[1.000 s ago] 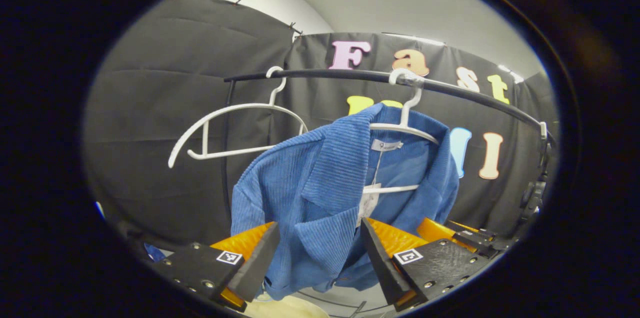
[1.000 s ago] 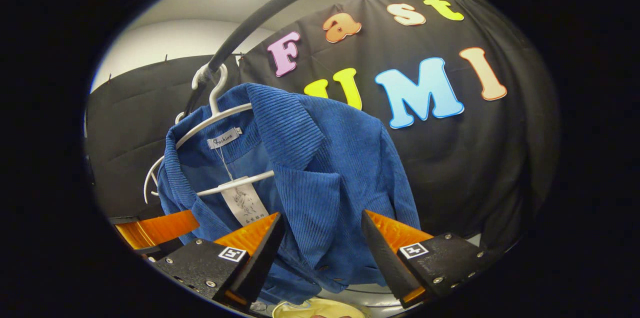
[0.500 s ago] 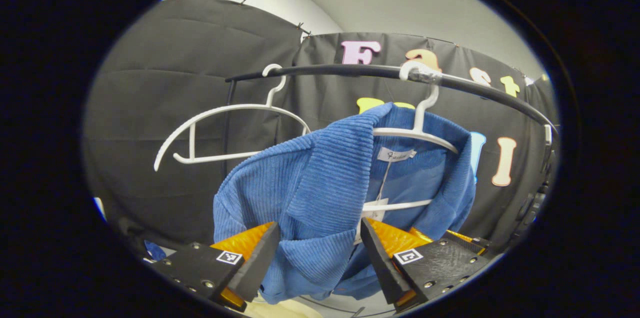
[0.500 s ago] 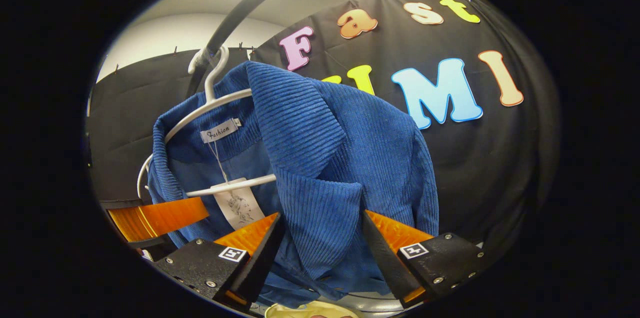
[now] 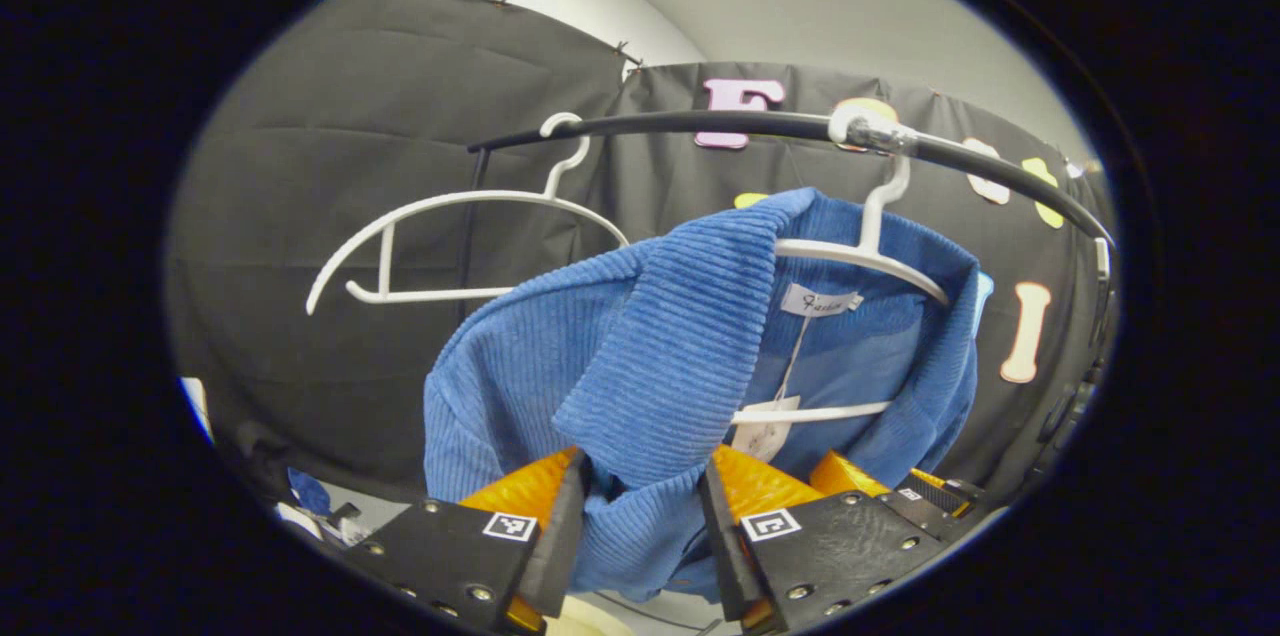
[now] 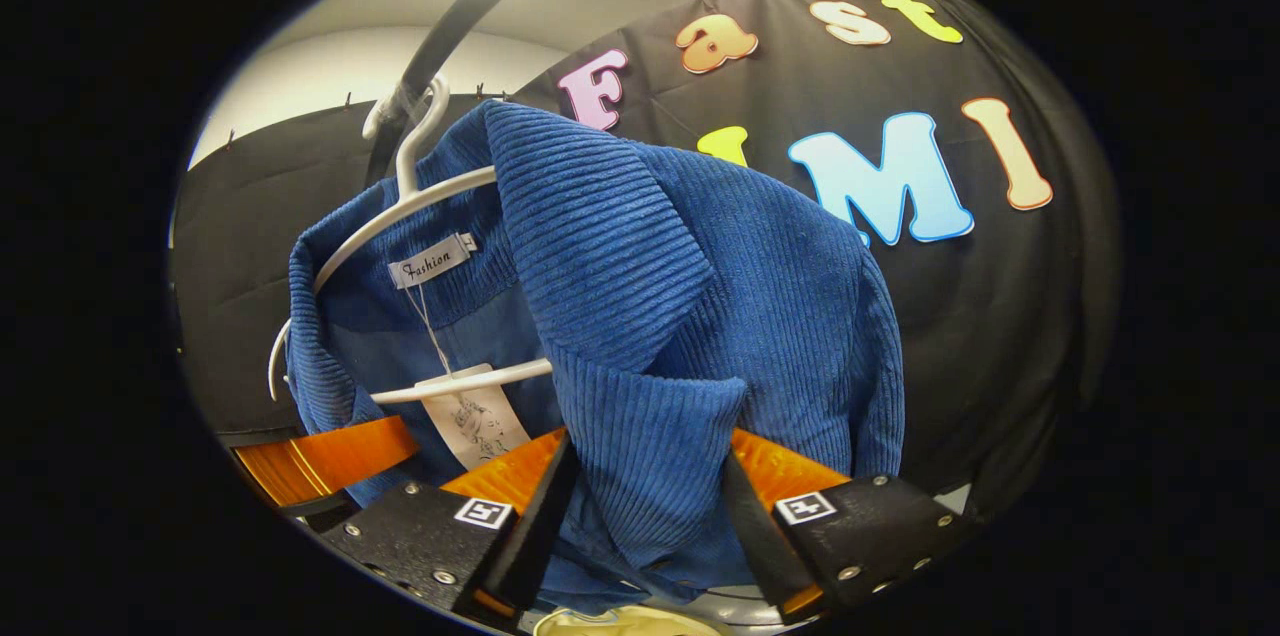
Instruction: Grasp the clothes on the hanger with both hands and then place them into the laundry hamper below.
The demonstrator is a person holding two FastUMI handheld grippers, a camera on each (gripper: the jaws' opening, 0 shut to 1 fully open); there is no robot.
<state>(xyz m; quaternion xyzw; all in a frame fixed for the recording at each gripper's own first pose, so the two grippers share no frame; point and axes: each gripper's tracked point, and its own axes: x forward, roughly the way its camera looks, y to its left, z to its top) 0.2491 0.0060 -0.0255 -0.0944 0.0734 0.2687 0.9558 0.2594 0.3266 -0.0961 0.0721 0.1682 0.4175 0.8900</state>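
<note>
A blue corduroy jacket [image 5: 650, 336] hangs on a white hanger [image 5: 860, 251] from a black rail [image 5: 700, 124]. In the left gripper view, my left gripper [image 5: 635, 516] has closed in on the jacket's lapel, and both fingers press the fabric below the collar. In the right gripper view the same jacket [image 6: 640, 296] hangs close in front, with its paper tag [image 6: 475, 421] inside. My right gripper [image 6: 648, 506] straddles the other lapel with its fingers still wide, and the fabric fills the gap between them. Something pale cream [image 6: 630, 621] shows below the jacket at the bottom edge.
An empty white hanger [image 5: 450, 206] hangs on the rail to the left of the jacket. The rail's upright post [image 5: 470, 236] stands behind it. The rail [image 6: 450, 16] curves overhead in the right gripper view. Black cloth walls close off the back.
Both grippers have moved in and up onto the lapels. The left gripper's fingers have drawn together on the fabric. The right gripper's gap has narrowed only slightly.
</note>
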